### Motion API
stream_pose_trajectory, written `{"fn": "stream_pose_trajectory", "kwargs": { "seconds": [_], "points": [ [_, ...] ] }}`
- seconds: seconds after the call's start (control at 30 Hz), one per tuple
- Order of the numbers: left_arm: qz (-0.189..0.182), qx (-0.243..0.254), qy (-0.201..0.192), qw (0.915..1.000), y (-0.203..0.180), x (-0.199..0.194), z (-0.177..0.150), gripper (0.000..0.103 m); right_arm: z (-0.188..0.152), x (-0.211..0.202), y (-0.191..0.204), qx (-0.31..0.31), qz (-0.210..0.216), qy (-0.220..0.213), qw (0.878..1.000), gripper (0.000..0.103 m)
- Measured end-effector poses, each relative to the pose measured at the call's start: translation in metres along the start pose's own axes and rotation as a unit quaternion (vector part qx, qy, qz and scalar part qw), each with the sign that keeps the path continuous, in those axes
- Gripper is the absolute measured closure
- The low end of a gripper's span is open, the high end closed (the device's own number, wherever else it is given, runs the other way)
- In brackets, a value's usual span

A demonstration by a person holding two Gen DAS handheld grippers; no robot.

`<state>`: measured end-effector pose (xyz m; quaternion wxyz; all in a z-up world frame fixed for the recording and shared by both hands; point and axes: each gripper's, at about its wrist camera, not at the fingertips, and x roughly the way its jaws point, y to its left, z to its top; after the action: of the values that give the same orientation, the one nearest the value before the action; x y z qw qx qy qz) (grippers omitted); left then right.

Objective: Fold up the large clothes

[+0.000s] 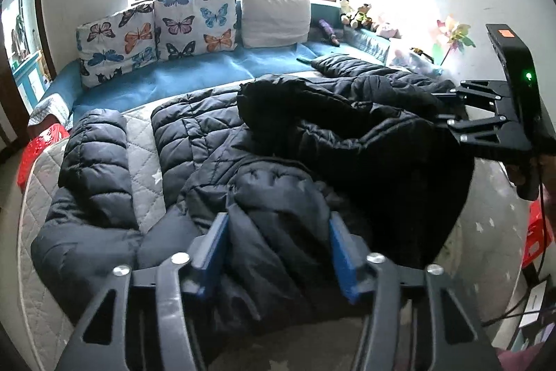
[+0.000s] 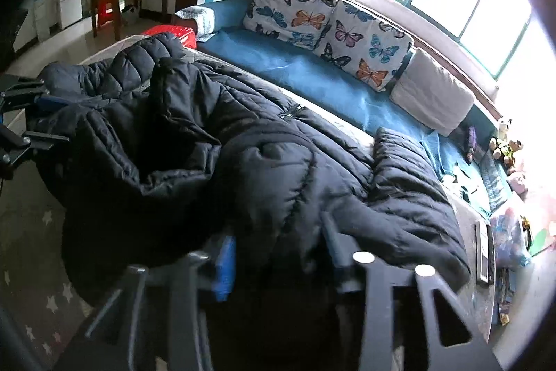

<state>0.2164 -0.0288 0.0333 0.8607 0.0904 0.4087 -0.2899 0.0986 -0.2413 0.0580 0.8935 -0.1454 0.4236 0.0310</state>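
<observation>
- Item under work: a dark puffer jacket (image 1: 278, 134) lies spread and rumpled across the quilted bed (image 1: 142, 162). Its bulk sits toward the near edge, and part of it sags over that edge on the right.
- Left tool (image 1: 278, 252): the blue pads are drawn partway in, with a thick roll of jacket padding filling the gap between them. Judged to be pinching the garment at the near edge.
- Right tool (image 2: 278, 259): likewise partly drawn in, with dark jacket fabric bunched between the pads. Judged a pinch. Contact on the right-hand pad is blurred and only probable.
- One sleeve (image 1: 93, 162) lies splayed toward the left edge, apart from the body with bare quilt between. A second sleeve (image 1: 347, 65) reaches toward the far edge.
- Step in hand, as judged: take hold along the near side, ready to carry it over for a fold.
- Recommendations:
  - confirm that each pinch holds the full thickness, not the slippery outer shell alone;
  - lift both tools together and level, keeping the stretch between them taut, so the padding does not sag;
  - carry the held side toward the far edge and lay it down flat;
  - deal with the splayed sleeves, or the fold will trap lumps.
- Risk: the padding is springy and the shell slick, so a shallow pinch may slip.
</observation>
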Motion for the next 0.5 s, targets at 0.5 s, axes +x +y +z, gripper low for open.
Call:
{"fn": "stream_pose_trajectory", "kwargs": {
  "seconds": [0.5],
  "points": [
    [-0.010, 0.022, -0.015, 0.9996, -0.025, -0.111, -0.143, 0.062, -0.095, -0.073, -0.013, 0.045, 0.021, -0.029, 0.998, 0.077]
  ]
}}
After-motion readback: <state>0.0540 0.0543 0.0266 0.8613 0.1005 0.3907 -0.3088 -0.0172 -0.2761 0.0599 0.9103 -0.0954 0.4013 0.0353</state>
